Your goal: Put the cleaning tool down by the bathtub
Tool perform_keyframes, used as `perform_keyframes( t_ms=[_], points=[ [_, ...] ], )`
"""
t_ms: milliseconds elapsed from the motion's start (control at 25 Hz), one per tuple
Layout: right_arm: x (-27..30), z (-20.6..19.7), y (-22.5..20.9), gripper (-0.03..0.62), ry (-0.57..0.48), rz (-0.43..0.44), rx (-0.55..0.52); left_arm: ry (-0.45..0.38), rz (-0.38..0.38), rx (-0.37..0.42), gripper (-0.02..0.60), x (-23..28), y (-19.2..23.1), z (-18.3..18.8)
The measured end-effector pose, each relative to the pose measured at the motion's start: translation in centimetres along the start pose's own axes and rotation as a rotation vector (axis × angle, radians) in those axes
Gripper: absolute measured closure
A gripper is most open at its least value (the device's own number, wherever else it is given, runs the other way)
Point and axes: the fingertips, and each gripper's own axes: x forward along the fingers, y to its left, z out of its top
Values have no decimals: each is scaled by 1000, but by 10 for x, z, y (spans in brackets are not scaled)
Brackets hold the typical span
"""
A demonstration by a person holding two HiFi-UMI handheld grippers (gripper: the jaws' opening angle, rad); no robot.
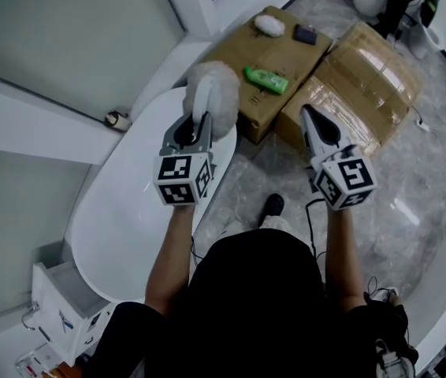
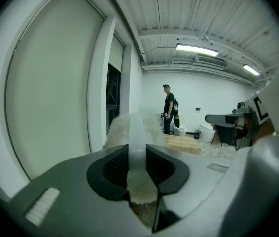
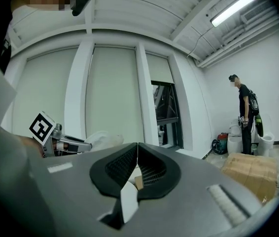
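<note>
The left gripper (image 1: pixel 198 123) clamps the stiff white plastic handle (image 2: pixel 136 142) of the fluffy white cleaning tool (image 1: pixel 213 89). The soft head projects just beyond the jaws, above the white oval bathtub (image 1: pixel 120 227). The tool is probably light, so the handle suits the grip. The right gripper (image 1: pixel 307 116) jaws are pressed together, empty.

cleaning tool (image 1: pixel 213 93): white | bathtub (image 1: pixel 124 211): white | boxes (image 1: pixel 369 69), upper right: brown | bottle (image 1: pixel 266 79): green | floor (image 1: pixel 416 172): grey, marbled | left gripper (image 1: pixel 198 124): grey, black-and-white square markers
</note>
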Motion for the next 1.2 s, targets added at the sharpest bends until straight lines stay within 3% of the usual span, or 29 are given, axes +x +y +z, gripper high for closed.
perform_keyframes(
  t_ms=[400, 800, 1200],
  points=[
    [7, -2, -64, 584, 11, 37, 9, 1, 50, -30, 503, 47, -34, 9],
    [13, -14, -71, 583, 26, 62, 41, 14, 60, -31, 503, 59, -39, 6],
    [33, -8, -86, 583, 28, 26, 27, -9, 47, -44, 503, 89, -21, 15]
  ],
)
